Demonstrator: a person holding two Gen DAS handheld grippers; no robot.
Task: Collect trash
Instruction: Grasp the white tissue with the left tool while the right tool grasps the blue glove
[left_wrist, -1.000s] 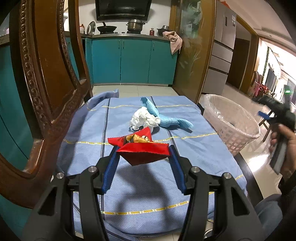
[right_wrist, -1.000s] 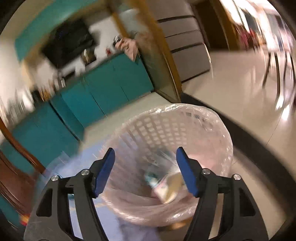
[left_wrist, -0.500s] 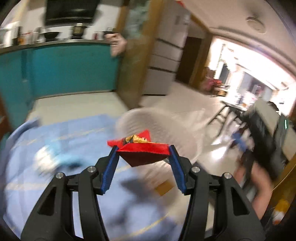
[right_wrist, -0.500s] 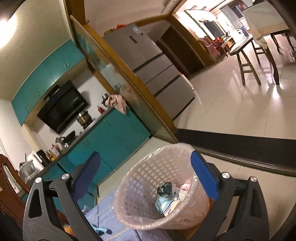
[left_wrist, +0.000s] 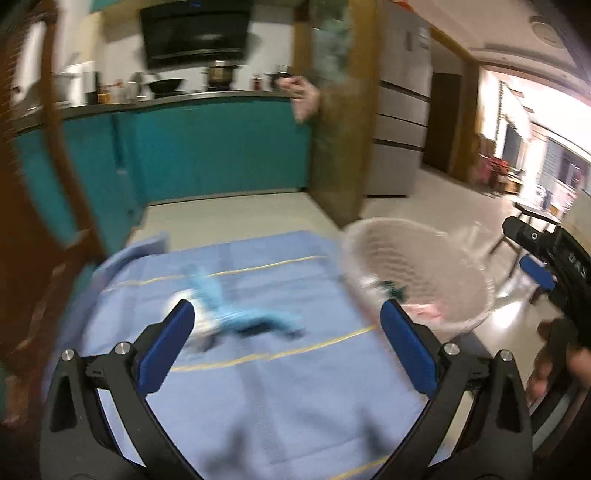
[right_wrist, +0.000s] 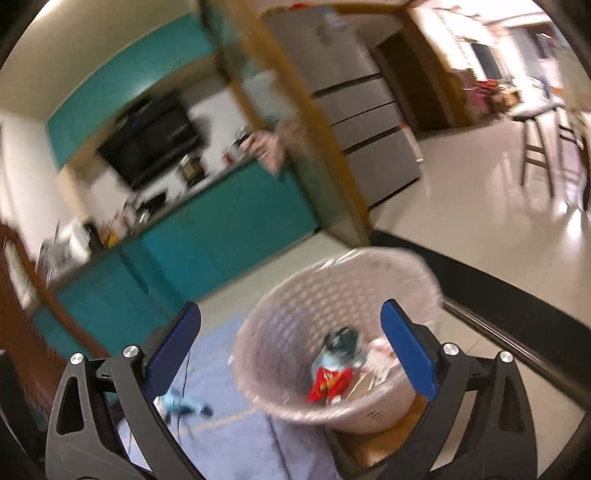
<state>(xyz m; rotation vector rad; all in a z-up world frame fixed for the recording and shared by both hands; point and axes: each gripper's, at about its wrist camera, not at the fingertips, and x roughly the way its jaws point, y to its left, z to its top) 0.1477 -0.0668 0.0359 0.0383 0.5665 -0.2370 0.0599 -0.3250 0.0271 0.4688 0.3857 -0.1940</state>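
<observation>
My left gripper (left_wrist: 286, 345) is open and empty above the blue tablecloth (left_wrist: 258, 387). A blue cloth scrap (left_wrist: 236, 314) and white crumpled paper (left_wrist: 201, 325) lie on the cloth ahead, blurred. The white mesh trash basket (left_wrist: 421, 254) stands at the table's right. My right gripper (right_wrist: 288, 350) is open and empty, just short of the basket (right_wrist: 295, 314). Inside it lie a red snack wrapper (right_wrist: 328, 382) and other trash. The right gripper also shows at the right edge of the left wrist view (left_wrist: 554, 266).
A carved wooden chair back (left_wrist: 26, 221) stands at the left. Teal kitchen cabinets (left_wrist: 214, 155) and a wooden post (left_wrist: 340, 147) are behind the table. A grey fridge (right_wrist: 354, 110) and shiny floor (right_wrist: 498, 206) lie to the right.
My left gripper swung to the basket with the red wrapper, opened, and now faces the table empty. The wrapper now lies in the basket. My right gripper stayed open.
</observation>
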